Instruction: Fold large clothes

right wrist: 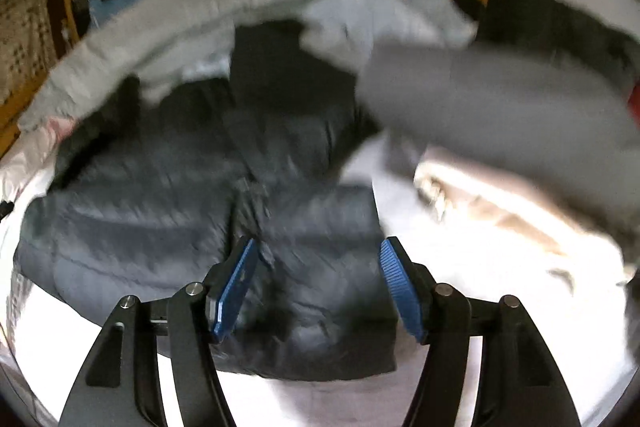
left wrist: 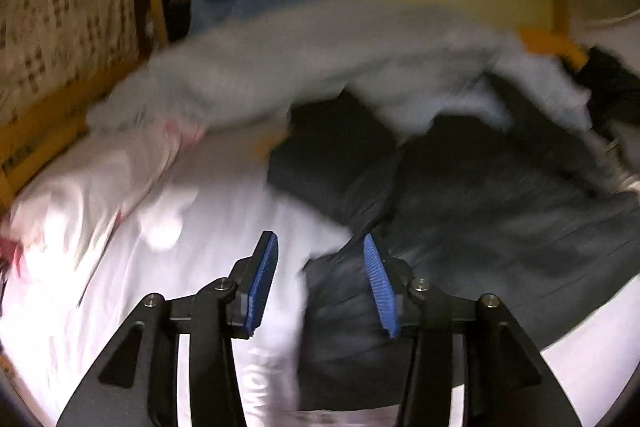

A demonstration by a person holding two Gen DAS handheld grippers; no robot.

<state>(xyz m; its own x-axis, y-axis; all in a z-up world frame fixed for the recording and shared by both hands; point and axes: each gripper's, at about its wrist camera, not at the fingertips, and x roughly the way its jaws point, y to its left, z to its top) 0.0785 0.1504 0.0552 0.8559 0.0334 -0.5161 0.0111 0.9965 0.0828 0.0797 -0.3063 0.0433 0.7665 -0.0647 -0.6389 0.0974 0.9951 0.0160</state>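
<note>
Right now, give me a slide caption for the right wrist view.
Open right gripper hovering over a dark puffer jacket spread on a white sheet, other clothes heaped behind.

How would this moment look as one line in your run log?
left gripper: open, empty | right gripper: open, empty | dark puffer jacket: spread on bed, unfolded | view: blurred

Left gripper [left wrist: 320,283] with blue pads spread wide apart, nothing between them, right gripper [right wrist: 320,291] likewise agape, both angled downward.
</note>
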